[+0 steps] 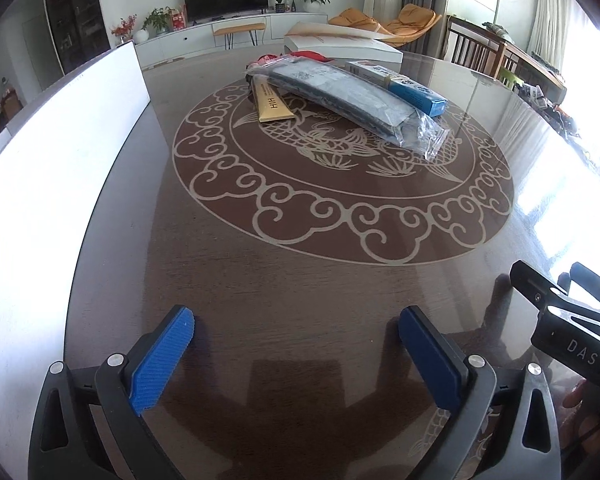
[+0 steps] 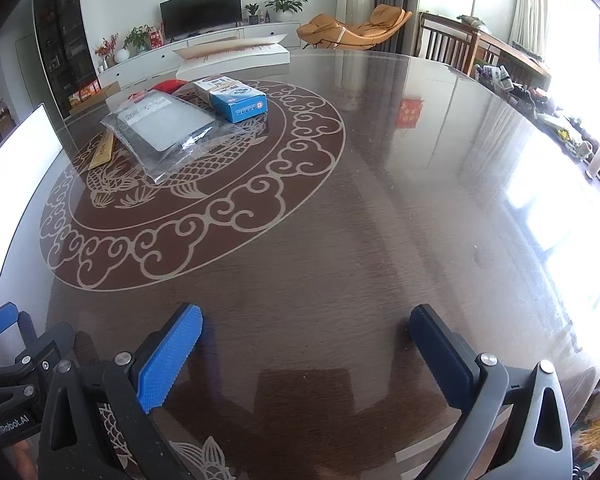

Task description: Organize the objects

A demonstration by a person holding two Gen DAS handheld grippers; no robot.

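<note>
Objects lie in a cluster at the far middle of a round brown table [image 1: 260, 280]: a grey item in a clear plastic bag [image 1: 348, 100], a blue and white box [image 1: 400, 82], a gold box [image 1: 271, 105] and a red item [image 1: 308, 54] behind them. The right wrist view shows the bag [image 2: 168, 128], the blue box [image 2: 236, 100], the gold box [image 2: 102, 150] and the red item [image 2: 168, 86]. My left gripper [image 1: 296, 320] is open and empty above the near table. My right gripper [image 2: 306, 320] is open and empty, to the right of the left one.
A white board [image 1: 60, 152] stands along the table's left edge. A large flat white box [image 1: 340, 44] lies at the far edge, also in the right wrist view [image 2: 232, 58]. Wooden chairs [image 2: 452, 46] and a cluttered sideboard [image 2: 540, 96] stand to the right.
</note>
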